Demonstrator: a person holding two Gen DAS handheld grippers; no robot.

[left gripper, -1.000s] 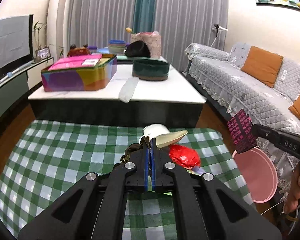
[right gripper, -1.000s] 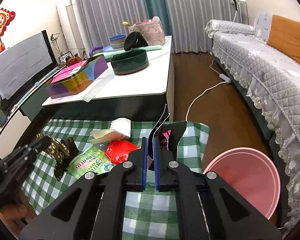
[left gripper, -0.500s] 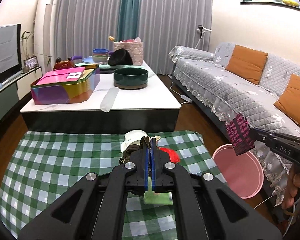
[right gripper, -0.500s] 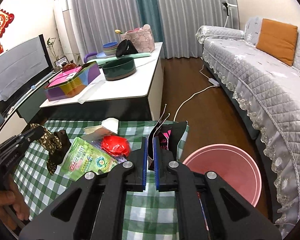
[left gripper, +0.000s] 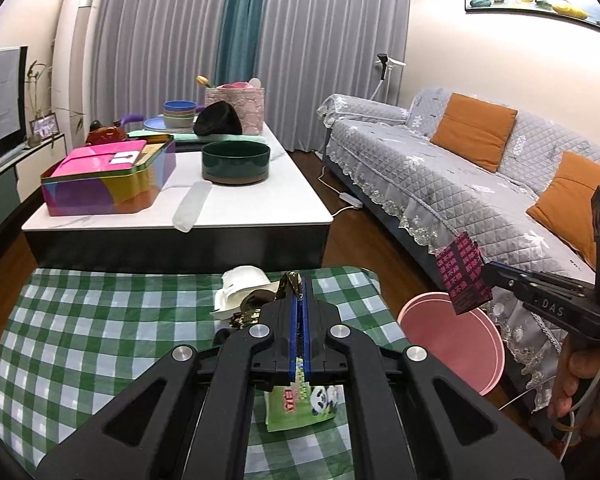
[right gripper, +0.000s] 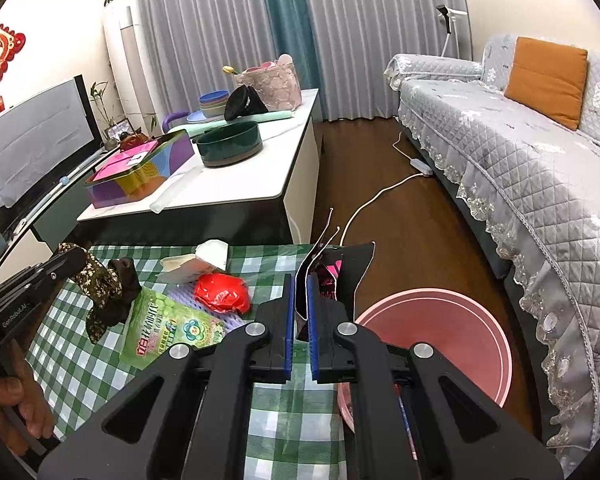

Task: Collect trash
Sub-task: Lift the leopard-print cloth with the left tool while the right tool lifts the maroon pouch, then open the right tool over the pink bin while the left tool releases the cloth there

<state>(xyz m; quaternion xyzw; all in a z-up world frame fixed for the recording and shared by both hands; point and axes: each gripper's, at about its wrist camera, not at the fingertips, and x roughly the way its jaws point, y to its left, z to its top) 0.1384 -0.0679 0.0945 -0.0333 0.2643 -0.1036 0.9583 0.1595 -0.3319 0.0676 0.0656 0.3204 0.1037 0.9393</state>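
Note:
My left gripper (left gripper: 299,280) is shut on a brown patterned wrapper (right gripper: 100,284) and holds it above the green checked table (left gripper: 80,320). My right gripper (right gripper: 300,280) is shut on a black and pink wrapper (left gripper: 464,276), which hangs over the near edge of the pink bin (right gripper: 440,332) on the floor right of the table. On the cloth lie a green panda packet (left gripper: 304,404), a red crumpled wrapper (right gripper: 220,292) and a white paper box (right gripper: 196,264). The green packet also shows in the right wrist view (right gripper: 168,328).
A white coffee table (left gripper: 236,208) stands behind, with a colourful tin (left gripper: 108,176), a dark green bowl (left gripper: 236,162) and other dishes. A grey sofa (left gripper: 480,168) with orange cushions runs along the right. A white cable (right gripper: 380,196) lies on the wooden floor.
Both grippers have risen and pulled back with their wrappers. The right gripper has moved right, from over the table to over the pink bin. The left has lifted its wrapper off the pile.

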